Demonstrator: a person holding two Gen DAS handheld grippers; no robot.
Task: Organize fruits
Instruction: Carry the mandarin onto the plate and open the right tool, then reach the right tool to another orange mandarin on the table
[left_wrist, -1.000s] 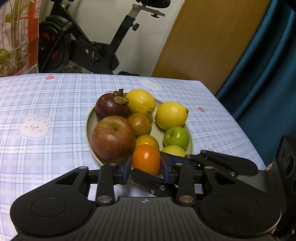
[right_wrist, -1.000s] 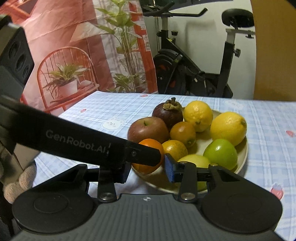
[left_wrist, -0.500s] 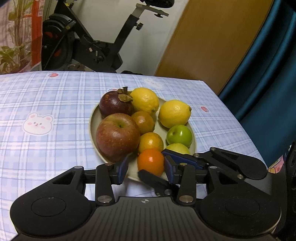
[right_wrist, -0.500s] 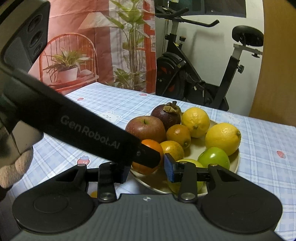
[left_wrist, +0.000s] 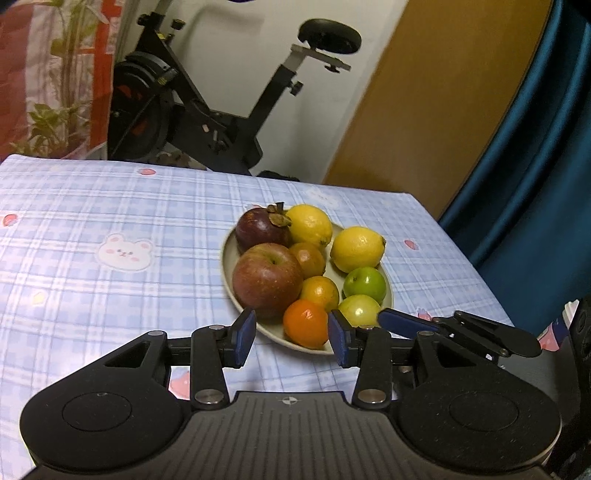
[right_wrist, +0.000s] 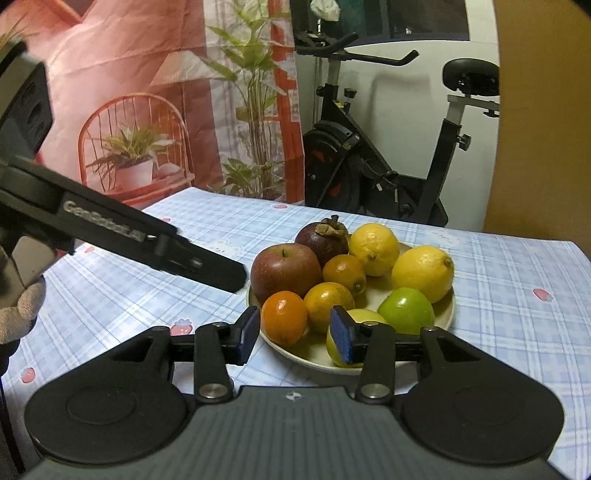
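Over the checked tablecloth (left_wrist: 110, 295), each hand-held gripper, left (left_wrist: 291, 334) and right (right_wrist: 293, 334), has just been opening, empty, before the orange (left_wrist: 306, 324).

A table (left_wrist: 110, 229) (blue plaid cloth, bear prints) bears one plate (left_wrist: 226, 258), probably beige, near its right edge.

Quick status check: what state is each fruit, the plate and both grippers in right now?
left gripper: open, nothing held, jaws just opened.
right gripper: open, nothing held, jaws just opened.
plate: on the table, full of fruit.
orange: on the plate's near edge, free.
red apple: on the plate, stem up.
mangosteen: at the back, cap up.
two lemons: on the plate.
green fruit: on the plate.
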